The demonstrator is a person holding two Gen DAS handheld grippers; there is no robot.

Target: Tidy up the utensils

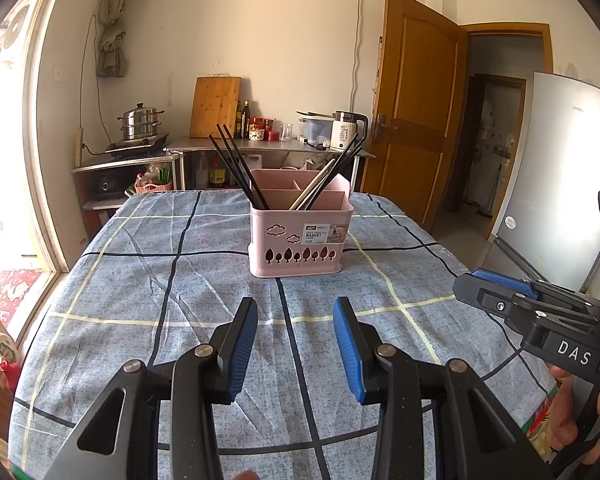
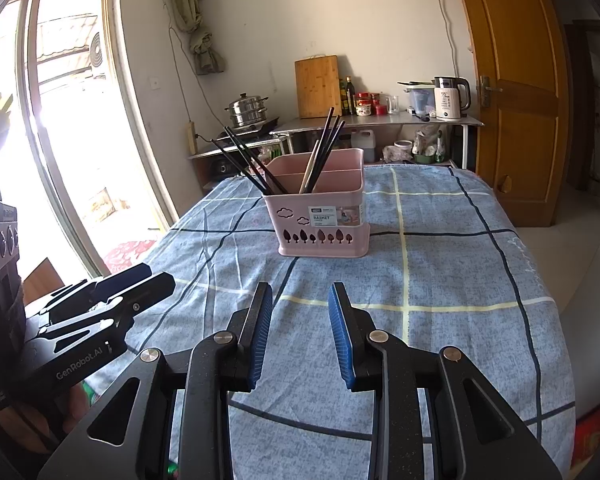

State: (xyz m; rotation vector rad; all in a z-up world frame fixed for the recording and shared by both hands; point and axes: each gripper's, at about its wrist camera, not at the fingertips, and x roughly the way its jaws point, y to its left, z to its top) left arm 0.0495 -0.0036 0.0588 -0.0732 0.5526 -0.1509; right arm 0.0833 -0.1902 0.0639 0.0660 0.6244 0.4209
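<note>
Two chopstick bundles [image 1: 240, 168] — maybe more — in pink basket [image 1: 300, 248].

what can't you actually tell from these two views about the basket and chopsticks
- Chopsticks: lower ends hidden by the pink basket wall, both views; exact count unclear where they overlap.
- Basket back compartments: contents hidden by the front wall and dividers.
- Basket label: small print too small to read.
- Table near edge: hidden by the left gripper and right gripper.

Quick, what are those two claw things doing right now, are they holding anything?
Left gripper: open, holding nothing, above the tablecloth.
Right gripper: open, holding nothing, also short of the pink basket.
</note>
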